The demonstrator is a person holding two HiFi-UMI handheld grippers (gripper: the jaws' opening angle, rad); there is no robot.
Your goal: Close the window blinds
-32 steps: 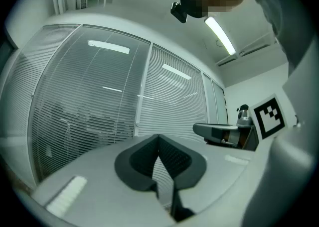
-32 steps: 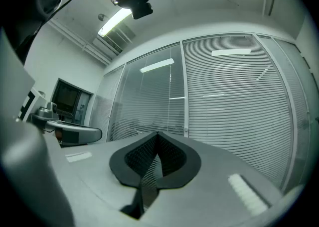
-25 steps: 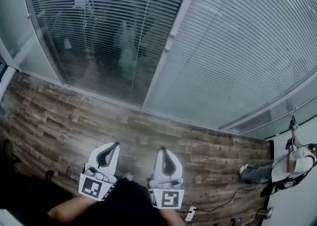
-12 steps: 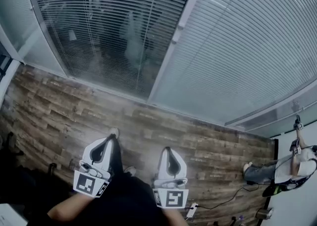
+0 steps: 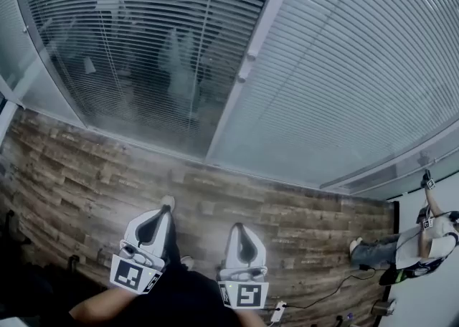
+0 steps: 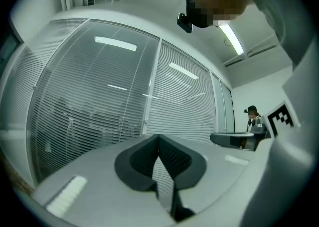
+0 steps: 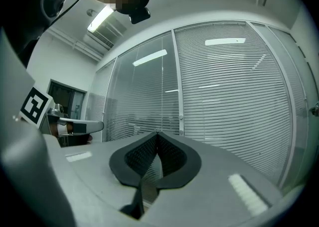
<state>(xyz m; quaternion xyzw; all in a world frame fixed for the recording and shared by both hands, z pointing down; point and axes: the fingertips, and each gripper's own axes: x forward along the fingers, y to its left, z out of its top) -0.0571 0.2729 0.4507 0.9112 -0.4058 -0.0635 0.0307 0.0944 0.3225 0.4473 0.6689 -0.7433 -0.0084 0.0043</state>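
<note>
The window has two blind panels. The left blind (image 5: 136, 53) has its slats open, and a dim room shows through. The right blind (image 5: 358, 67) has its slats closed flat. A white mullion (image 5: 247, 67) divides them, and a thin wand (image 5: 204, 39) hangs in front of the left blind. My left gripper (image 5: 165, 209) and right gripper (image 5: 240, 228) are held side by side, well short of the window and pointing at it. Both are shut and hold nothing. In the gripper views the left gripper (image 6: 159, 137) and right gripper (image 7: 157, 134) face the same blinds (image 6: 94, 106) (image 7: 229, 91).
A wooden plank floor (image 5: 86, 175) runs up to the window's foot. A second person (image 5: 423, 239) with grippers stands at the far right by a white wall. A power strip (image 5: 276, 310) with a cable lies on the floor near my feet.
The person's foot has stepped forward toward the window. Both grippers have come along a little with the body and stay shut.
</note>
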